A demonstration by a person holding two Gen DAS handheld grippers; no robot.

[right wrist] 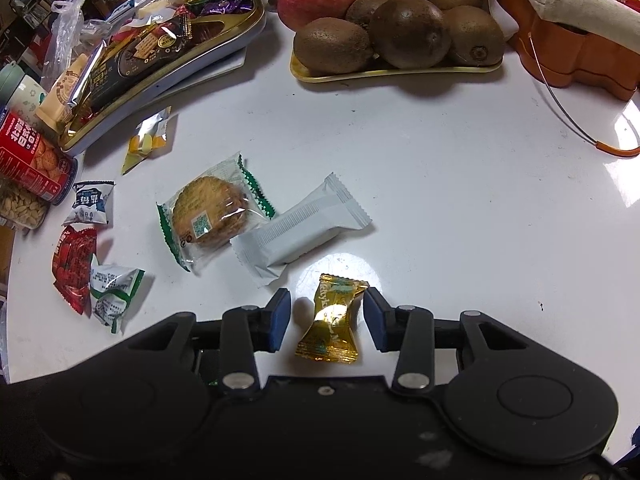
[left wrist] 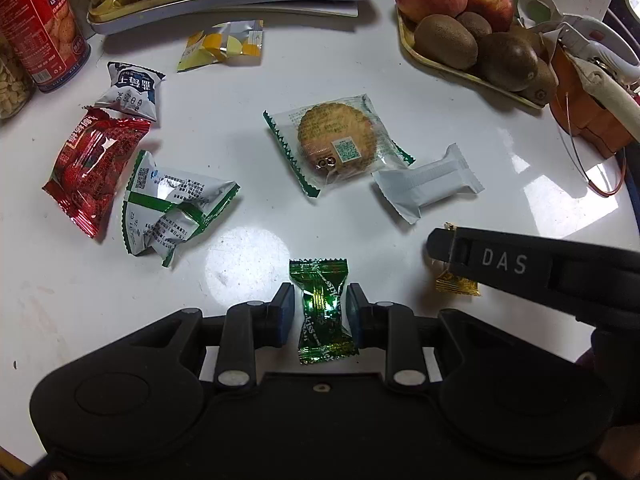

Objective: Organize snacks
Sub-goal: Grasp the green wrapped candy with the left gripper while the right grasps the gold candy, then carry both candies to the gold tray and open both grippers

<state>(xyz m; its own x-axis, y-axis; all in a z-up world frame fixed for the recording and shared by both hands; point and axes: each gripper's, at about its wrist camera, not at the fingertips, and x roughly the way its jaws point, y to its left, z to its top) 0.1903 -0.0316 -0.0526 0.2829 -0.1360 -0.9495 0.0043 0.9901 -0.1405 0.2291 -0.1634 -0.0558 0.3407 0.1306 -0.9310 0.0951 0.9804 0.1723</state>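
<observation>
White desk [left wrist: 400,60] carries everything: a gold-rimmed tray [right wrist: 224,46] of snacks far left, a fruit tray [right wrist: 396,72] far right, and loose packets in the middle, among them a wrapped biscuit [left wrist: 338,140]. Near, the left tool [left wrist: 320,312] straddles a green candy [left wrist: 322,308], its pads just short of the wrapper. The right tool [right wrist: 326,316] brackets a gold candy [right wrist: 330,320], left pad clear, not clenched.

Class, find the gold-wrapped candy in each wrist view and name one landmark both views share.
Left wrist view: gold-wrapped candy at lower right, mostly hidden behind the right tongs' black finger.
Right wrist view: gold-wrapped candy at bottom centre, between the right tongs.
Shared landmark: the round biscuit packet.
</observation>
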